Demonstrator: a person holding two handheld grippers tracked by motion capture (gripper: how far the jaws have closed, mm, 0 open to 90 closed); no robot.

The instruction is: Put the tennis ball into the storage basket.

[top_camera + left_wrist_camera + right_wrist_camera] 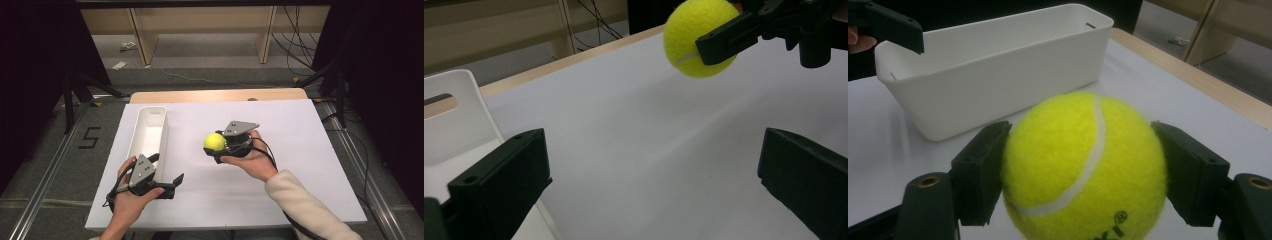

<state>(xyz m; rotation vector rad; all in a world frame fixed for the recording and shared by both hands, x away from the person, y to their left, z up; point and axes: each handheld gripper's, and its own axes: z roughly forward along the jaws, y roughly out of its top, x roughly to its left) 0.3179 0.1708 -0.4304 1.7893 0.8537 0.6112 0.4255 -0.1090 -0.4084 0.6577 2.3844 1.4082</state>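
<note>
A fuzzy yellow-green tennis ball (1083,167) with a white seam is pinched between the two black jaws of the right gripper (218,145), one pad pressed against each side of it. In the left gripper view the ball (696,37) is seen raised clear of the white table (300,165), with nothing beneath it but the bare surface. Black lettering is visible low on the ball in the right gripper view.

Ahead of the right gripper and slightly to one side — well apart from the ball — a long white plastic rectangular tray (993,70) is seen lying on the table, open side up, with a slot cut into each end wall.

The left gripper (167,186) is held just beside the near end of the tray (148,131), its jaws spread wide with nothing between them. It is pointed across the table toward the ball — the right gripper is caught in the upper corner of its view.
</note>
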